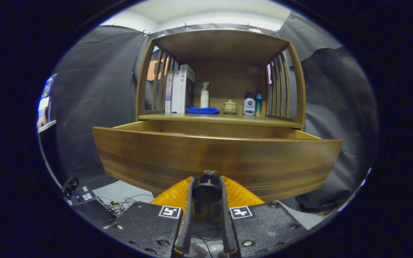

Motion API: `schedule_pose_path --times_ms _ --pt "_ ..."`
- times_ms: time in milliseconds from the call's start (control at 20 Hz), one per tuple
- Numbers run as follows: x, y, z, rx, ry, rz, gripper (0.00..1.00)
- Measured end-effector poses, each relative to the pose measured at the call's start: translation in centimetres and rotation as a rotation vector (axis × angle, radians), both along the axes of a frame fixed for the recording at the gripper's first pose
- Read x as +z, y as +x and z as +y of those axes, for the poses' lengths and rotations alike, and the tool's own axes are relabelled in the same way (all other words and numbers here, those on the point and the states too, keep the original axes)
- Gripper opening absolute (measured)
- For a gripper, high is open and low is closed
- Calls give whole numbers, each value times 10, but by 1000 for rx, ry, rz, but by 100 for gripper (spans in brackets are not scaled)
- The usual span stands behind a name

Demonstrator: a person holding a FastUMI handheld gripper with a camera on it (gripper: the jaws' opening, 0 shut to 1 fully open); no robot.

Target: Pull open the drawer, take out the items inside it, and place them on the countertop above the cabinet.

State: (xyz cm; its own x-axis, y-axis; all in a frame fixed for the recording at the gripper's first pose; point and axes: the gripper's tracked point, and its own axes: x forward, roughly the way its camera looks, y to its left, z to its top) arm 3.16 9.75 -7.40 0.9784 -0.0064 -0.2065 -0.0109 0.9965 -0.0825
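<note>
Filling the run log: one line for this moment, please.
phase: drawer pull | tool: shut on drawer knob | drawer: pulled out | contents: hidden

Books [181, 89] upright at left under the shelf roof, blue cloth [203, 110] beside them, white spray bottle [204, 95] behind it, small lidded jar [229, 106], white lotion bottle [249, 104], teal bottle [259, 104]. Cables [120, 206] on floor.
</note>
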Motion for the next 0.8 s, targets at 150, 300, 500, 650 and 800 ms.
schedule_pose_path --times_ms 150,300,500,650,800 --pt "-3 -2 0 1 3 7 37" --pt "-10 -4 -1 4 -5 16 36" --pt "-9 -3 -1 20 -40 25 40" --pt "35 -12 0 39 -103 -105 59" --pt "97 -24 17 101 -107 -218 83"
